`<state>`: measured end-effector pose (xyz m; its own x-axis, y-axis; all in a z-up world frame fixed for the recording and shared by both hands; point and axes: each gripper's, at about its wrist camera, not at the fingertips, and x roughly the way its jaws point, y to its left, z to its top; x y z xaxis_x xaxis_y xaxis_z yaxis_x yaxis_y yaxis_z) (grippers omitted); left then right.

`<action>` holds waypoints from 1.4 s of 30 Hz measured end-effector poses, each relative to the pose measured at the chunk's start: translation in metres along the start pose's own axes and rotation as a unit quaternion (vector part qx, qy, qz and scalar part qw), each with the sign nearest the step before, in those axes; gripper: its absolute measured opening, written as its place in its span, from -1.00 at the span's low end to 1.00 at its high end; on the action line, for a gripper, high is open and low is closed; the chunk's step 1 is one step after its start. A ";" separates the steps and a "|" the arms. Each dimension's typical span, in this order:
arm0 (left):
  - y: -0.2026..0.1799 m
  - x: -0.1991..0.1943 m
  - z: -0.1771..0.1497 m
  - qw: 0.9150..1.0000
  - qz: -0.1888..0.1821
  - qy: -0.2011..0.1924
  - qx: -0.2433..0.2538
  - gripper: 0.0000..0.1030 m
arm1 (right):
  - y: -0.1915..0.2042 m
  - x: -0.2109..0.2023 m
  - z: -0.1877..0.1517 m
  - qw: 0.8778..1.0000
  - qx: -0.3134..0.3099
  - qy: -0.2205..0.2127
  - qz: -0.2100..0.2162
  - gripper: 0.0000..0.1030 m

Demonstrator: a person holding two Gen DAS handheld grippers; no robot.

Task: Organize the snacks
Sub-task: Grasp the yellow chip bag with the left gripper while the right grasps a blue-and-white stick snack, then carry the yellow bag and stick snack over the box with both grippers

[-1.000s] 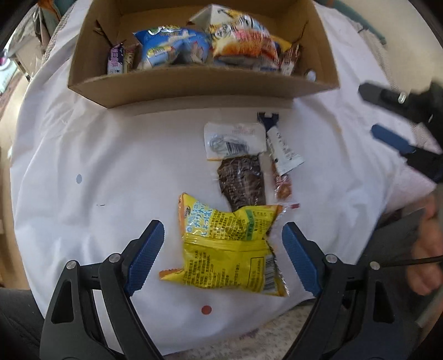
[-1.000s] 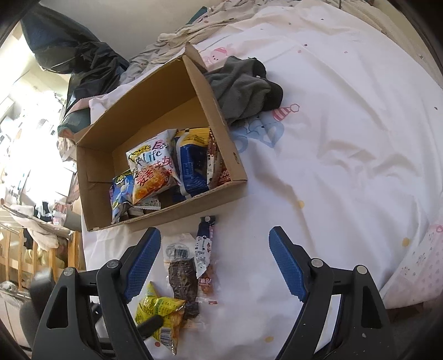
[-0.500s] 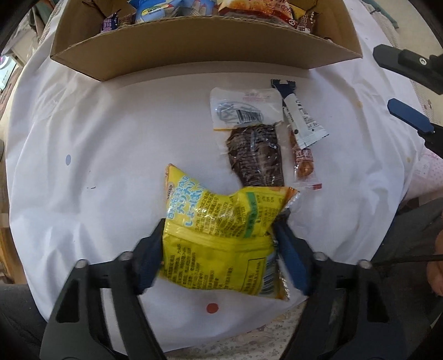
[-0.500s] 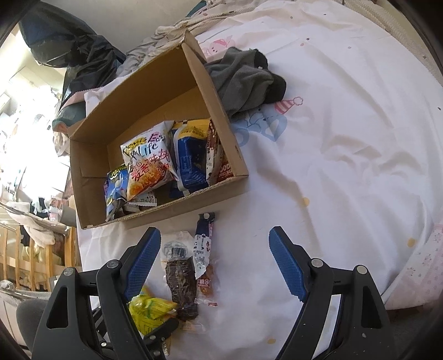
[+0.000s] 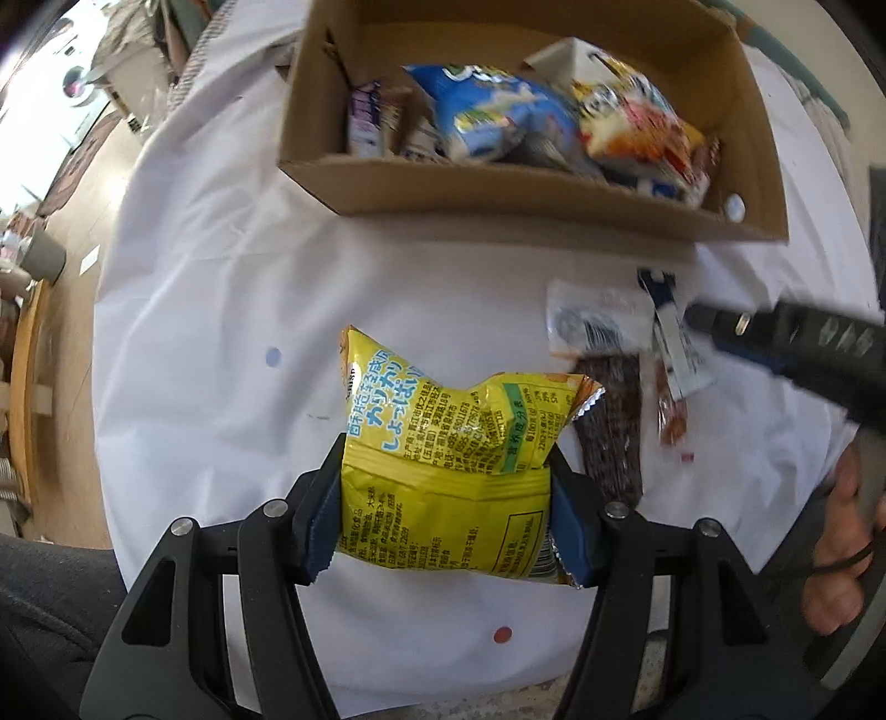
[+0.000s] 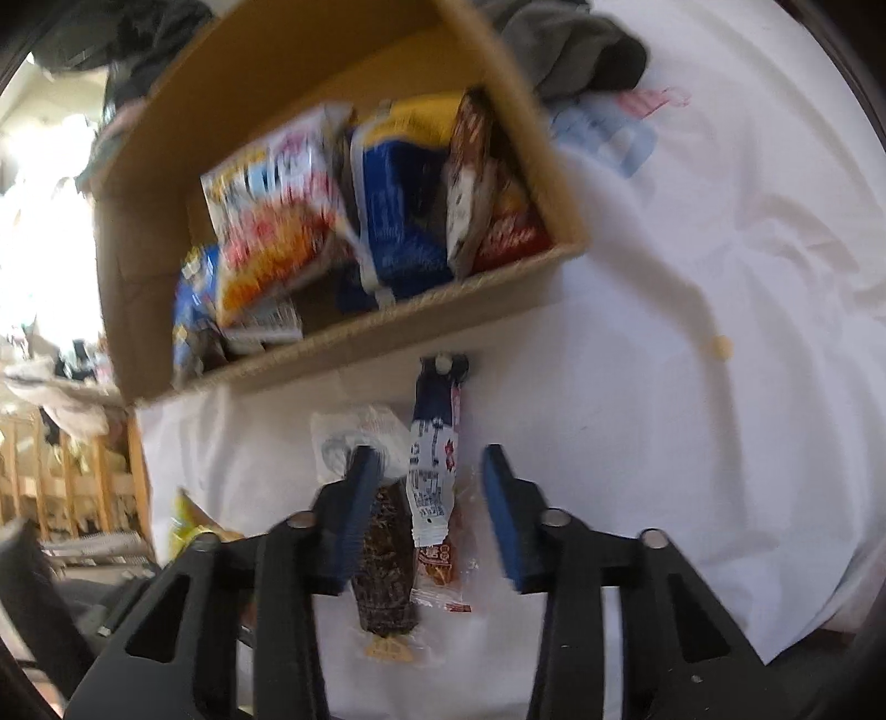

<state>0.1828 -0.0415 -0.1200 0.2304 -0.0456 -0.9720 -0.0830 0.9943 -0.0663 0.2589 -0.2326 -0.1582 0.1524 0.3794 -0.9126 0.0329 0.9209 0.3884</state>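
My left gripper (image 5: 443,509) is shut on a yellow snack bag (image 5: 448,448) and holds it above the white sheet. A cardboard box (image 5: 531,194) with several snack bags stands behind it. My right gripper (image 6: 426,515) is open and low over a white-and-blue stick packet (image 6: 432,471), with a dark brown bar (image 6: 385,559) and a small orange packet (image 6: 443,559) between its fingers. A clear white packet (image 6: 360,432) lies by its left fingertip. The right gripper shows in the left wrist view (image 5: 792,343) over the same packets (image 5: 670,343).
The box (image 6: 343,343) sits on a white bed sheet (image 6: 692,332). Grey clothing (image 6: 570,44) lies behind the box. Wooden furniture (image 6: 83,487) and a floor (image 5: 83,183) are beyond the sheet's left edge. A hand (image 5: 841,543) is at the right.
My left gripper has closed on the yellow bag and lifted it. My right gripper has come down over the loose packets and narrowed its opening.
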 end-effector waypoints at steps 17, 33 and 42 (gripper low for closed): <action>0.018 0.003 0.001 1.000 0.003 -0.008 -0.016 0.16 | 0.017 0.009 -0.007 0.999 -0.043 -0.004 -0.015 -0.65; 0.030 -0.004 0.004 0.999 0.030 -0.033 -0.028 0.16 | 0.024 -0.028 -0.030 0.996 -0.066 -0.013 0.066 -0.65; 0.039 -0.080 0.028 0.991 0.026 -0.133 -0.010 0.16 | 0.057 -0.075 -0.031 0.973 -0.126 -0.104 0.165 -0.65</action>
<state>0.1880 0.0033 -0.0383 0.4732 0.0359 -0.8802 -0.1195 0.9926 -0.0237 0.2186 -0.2059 -0.0719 0.3114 0.6564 -0.6872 -0.2909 0.7542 0.5886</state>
